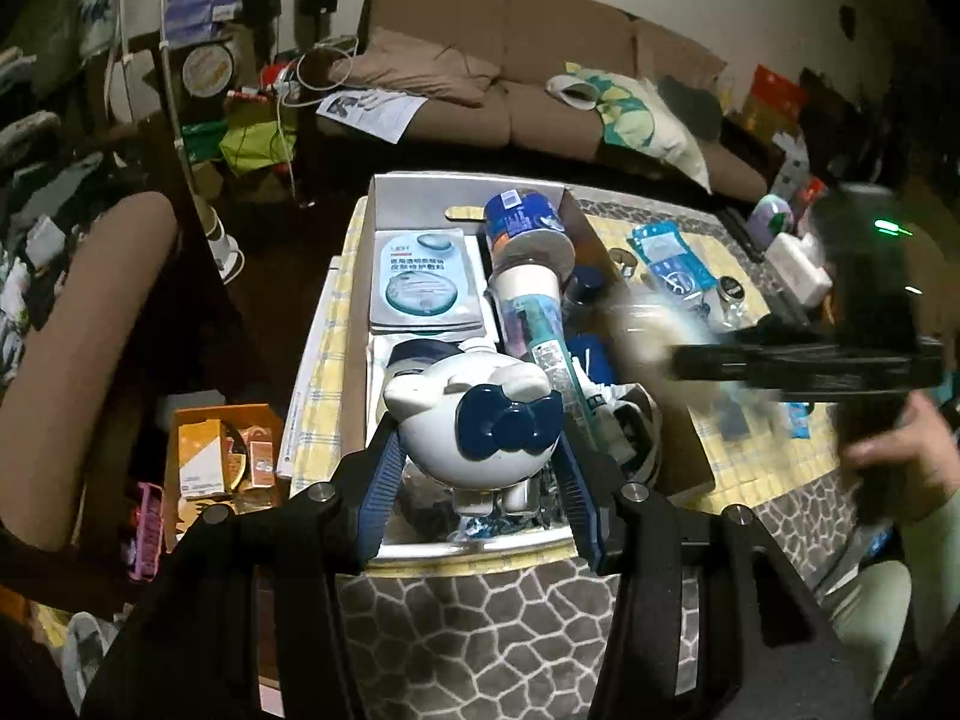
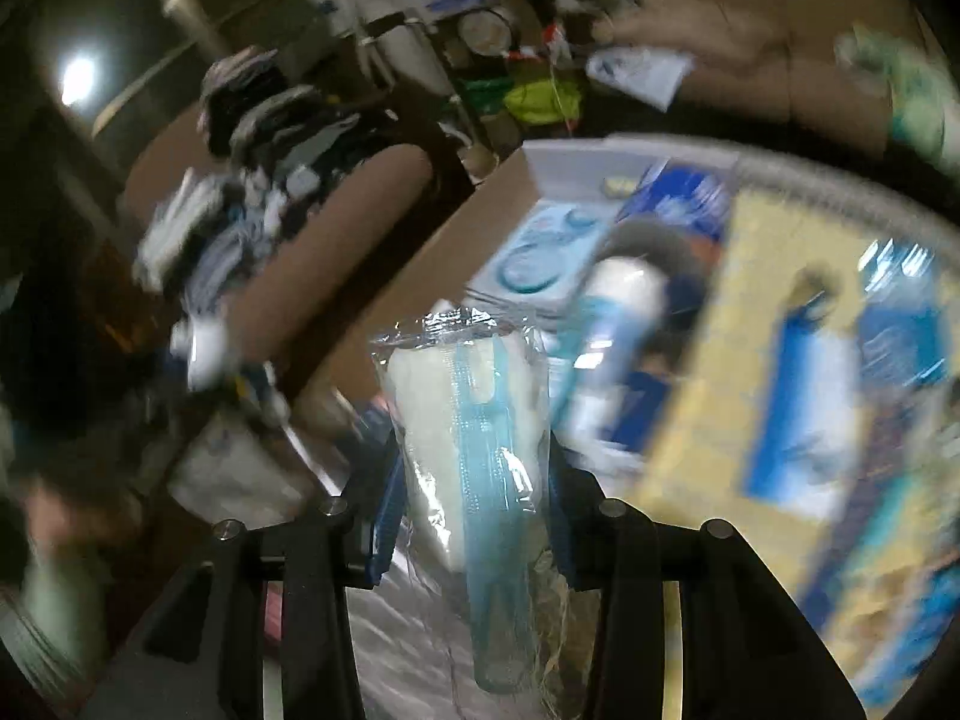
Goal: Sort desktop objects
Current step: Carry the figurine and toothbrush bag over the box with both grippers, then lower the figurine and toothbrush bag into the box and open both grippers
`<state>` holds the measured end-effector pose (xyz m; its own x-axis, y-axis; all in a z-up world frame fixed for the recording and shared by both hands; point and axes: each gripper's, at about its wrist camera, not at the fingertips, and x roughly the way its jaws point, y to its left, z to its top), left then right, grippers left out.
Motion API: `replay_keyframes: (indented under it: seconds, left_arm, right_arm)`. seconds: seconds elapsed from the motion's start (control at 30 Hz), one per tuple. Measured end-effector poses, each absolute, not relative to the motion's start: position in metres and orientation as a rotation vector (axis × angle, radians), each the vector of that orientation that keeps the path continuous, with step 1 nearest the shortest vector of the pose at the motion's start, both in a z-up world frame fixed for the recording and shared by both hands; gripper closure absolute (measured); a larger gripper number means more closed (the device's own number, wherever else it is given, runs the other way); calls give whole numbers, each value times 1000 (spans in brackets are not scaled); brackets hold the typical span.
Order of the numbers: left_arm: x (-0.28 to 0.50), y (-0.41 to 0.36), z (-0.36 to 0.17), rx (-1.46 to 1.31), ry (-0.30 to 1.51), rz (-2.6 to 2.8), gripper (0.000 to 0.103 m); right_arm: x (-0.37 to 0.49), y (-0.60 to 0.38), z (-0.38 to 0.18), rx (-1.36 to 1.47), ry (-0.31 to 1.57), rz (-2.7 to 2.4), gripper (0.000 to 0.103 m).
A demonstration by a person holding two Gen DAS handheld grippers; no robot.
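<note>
— Looking along the left gripper [image 1: 480, 450]: what sits between the jaws?

— A white cat-shaped jar [image 1: 474, 420] with a dark blue bow [image 1: 510, 426]. The jaws are clenched on its two sides, and the jar hangs over the near end of an open cardboard box [image 1: 462, 186].

— What lies past the jaws in that box?

— Ahead and a little left, a flat pack of face masks [image 1: 423, 276]. Straight ahead, a blue can [image 1: 522, 222] lying on its side, with a clear tube [image 1: 534, 324] nearer the jaws. The box rests on the counter [image 1: 480, 612], which has a grey stone-pattern cloth.

— And the other gripper?

— Off to the right of the left jaws, the right gripper [image 1: 666, 360] shows as a dark blur, with the person's hand [image 1: 894, 450] behind it. Its load is smeared there.

— Does its own camera help?

— Yes. The right gripper [image 2: 474, 480] has its jaws clamped on a clear plastic packet [image 2: 468, 420] holding something white and a pale blue strip. The packet stands up between the jaws and reaches past the tips.

— What is beyond those jaws?

— Everything is streaked. Ahead and right I make out the box [image 2: 576, 168] and the yellow mat [image 2: 750, 300] on the counter; finer detail I cannot tell.
</note>
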<state>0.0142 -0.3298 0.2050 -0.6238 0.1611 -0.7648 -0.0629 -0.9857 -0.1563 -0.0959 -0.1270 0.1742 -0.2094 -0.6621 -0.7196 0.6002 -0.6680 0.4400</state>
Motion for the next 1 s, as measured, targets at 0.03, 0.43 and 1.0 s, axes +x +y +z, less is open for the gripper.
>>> replay_keyframes:
  seconds: [0.03,0.43,1.0]
  left_arm:
    - [12,-331,203,-1297,-183,2715,57]
    - [-5,-348,184,-1347,-211,2671,57]
    - [-71,-307,175,-1566,55,2501,57]
  right_arm:
    - [-103,-141,163,1242,-143,-1947,61]
    - [-144,-213,91,1519,-270,-2113,53]
    - [-101,-214,101,1370,124,-2011,77]
